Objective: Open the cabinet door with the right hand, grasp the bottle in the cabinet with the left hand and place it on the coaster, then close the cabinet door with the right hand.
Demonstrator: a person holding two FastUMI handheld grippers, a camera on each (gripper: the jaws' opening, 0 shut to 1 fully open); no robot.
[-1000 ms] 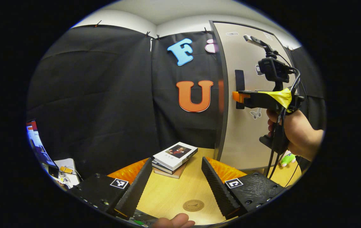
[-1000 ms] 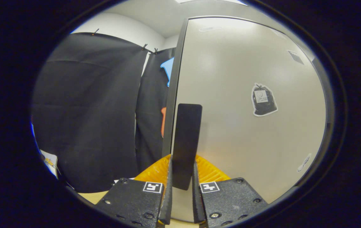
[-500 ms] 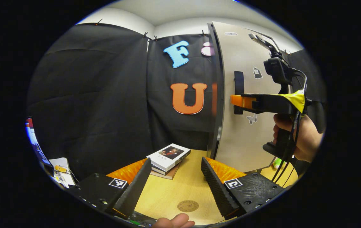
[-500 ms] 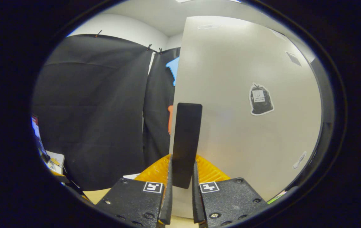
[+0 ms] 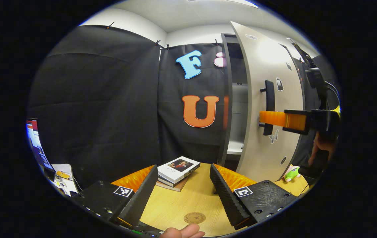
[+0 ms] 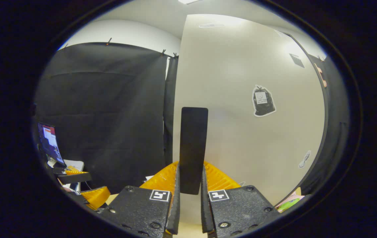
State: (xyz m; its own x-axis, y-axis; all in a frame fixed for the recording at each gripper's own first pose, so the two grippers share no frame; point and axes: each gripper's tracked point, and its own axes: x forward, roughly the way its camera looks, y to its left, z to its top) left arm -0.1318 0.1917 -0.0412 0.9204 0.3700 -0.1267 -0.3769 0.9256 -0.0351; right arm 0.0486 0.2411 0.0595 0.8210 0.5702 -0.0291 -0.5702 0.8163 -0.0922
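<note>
At 2 o'clock of left gripper (image 5: 181,195), fingers apart, empty: cabinet door (image 5: 267,99) ajar. Right gripper (image 6: 190,198) clamped on vertical door handle (image 6: 193,148). Bottle unseen, judged behind gap; coaster (image 5: 194,218) between left fingers.

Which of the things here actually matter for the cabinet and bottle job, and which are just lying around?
Job:
cabinet door, part open
door handle, clamped in right tool
coaster on table
left tool, open

Lying about:
stack of books
green toy
monitor
</note>
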